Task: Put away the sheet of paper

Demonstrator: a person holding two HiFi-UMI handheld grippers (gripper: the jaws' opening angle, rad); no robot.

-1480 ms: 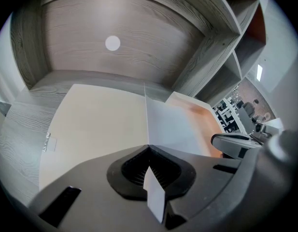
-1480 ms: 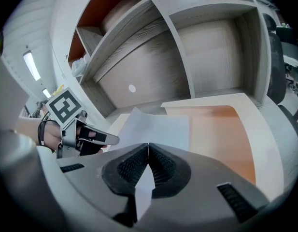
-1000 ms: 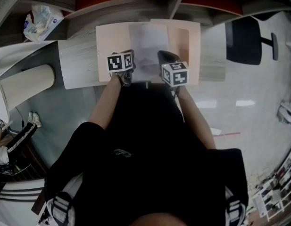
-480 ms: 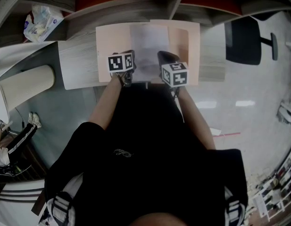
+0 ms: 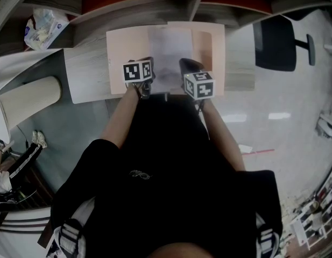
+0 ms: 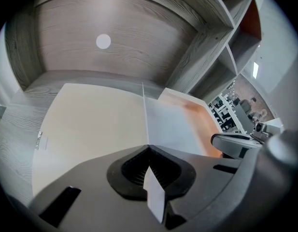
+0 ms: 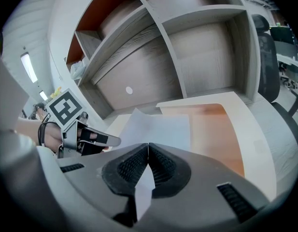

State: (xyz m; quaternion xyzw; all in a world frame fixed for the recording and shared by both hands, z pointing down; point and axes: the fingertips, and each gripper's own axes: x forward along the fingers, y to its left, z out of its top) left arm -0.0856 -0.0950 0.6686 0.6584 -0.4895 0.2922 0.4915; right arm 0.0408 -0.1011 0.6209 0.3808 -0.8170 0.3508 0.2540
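A white sheet of paper (image 5: 170,50) lies over an open peach folder (image 5: 125,50) on the wooden desk. My left gripper (image 5: 149,63) is shut on the sheet's near left edge. My right gripper (image 5: 183,63) is shut on its near right edge. In the left gripper view the sheet (image 6: 170,124) runs away from the shut left gripper (image 6: 148,147), and a strip of paper pokes back through the jaws. The right gripper view has the sheet (image 7: 156,127) pinched in the right gripper (image 7: 148,144), with the folder's orange inside (image 7: 214,124) beyond and the left gripper (image 7: 83,138) beside it.
A grey shelf unit (image 5: 139,4) with red back panels stands behind the desk. A plastic packet (image 5: 43,26) lies in its left compartment. A black office chair (image 5: 276,44) stands to the right, and a beige roll (image 5: 31,95) lies to the left. The person's body fills the lower view.
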